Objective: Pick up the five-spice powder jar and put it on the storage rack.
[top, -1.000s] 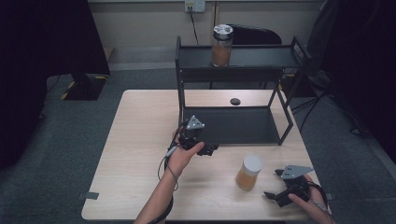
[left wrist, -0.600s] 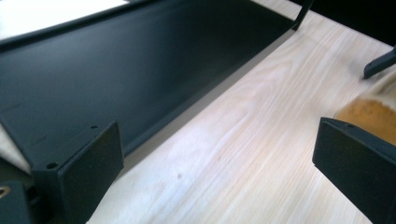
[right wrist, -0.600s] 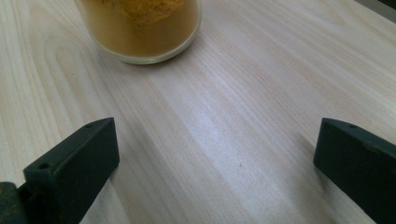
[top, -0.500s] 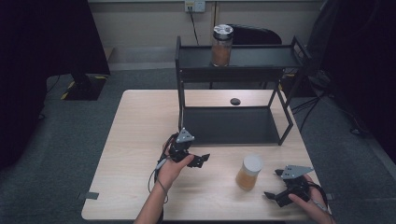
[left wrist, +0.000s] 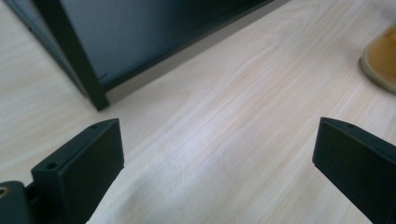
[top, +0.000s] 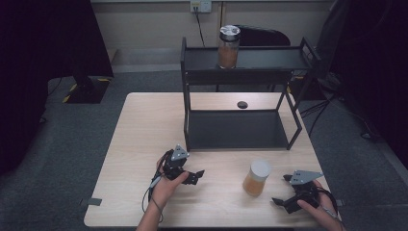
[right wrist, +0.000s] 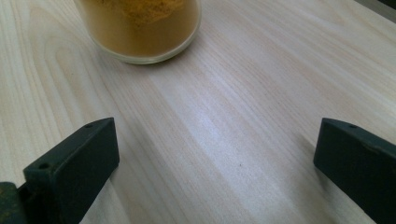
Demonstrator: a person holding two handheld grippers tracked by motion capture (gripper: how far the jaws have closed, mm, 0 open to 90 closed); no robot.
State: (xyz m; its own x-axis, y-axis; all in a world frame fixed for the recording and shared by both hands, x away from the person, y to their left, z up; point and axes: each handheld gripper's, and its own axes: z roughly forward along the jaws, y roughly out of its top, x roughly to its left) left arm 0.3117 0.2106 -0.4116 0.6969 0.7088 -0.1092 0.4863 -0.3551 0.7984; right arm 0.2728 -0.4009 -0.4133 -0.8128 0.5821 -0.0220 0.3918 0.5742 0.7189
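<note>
High view: the jar with the white lid stands upright on the wooden table, lower right of centre, in front of the black two-tier rack. A second jar with a metal lid sits on the rack's top shelf, upper centre. The right gripper rests low at the lower right, just beside the white-lidded jar, jaws spread and pointing toward it. The left gripper sits left of centre, near the rack's front left leg, jaws also apart, holding nothing. Judgement: the step in hand looks like the approach to the table jar, grasp not yet made. The next move calls for the right gripper to slide forward so its jaws straddle the jar's body, then close squarely below the lid.

Left gripper view: both black jaws stand wide, bare table between them. Pale wood grain, matte. The rack's leg and dark lower shelf fill the upper left; the jar's base clips the upper right edge.

Right gripper view: jaws released, wide apart, nothing between them. The jar's base is at the upper left, clear round glass wall, orange-brown powdery fill. It is not centred between the jaws. Judgement: smooth glass may slip, so the grip needs to be firm and level.
</note>
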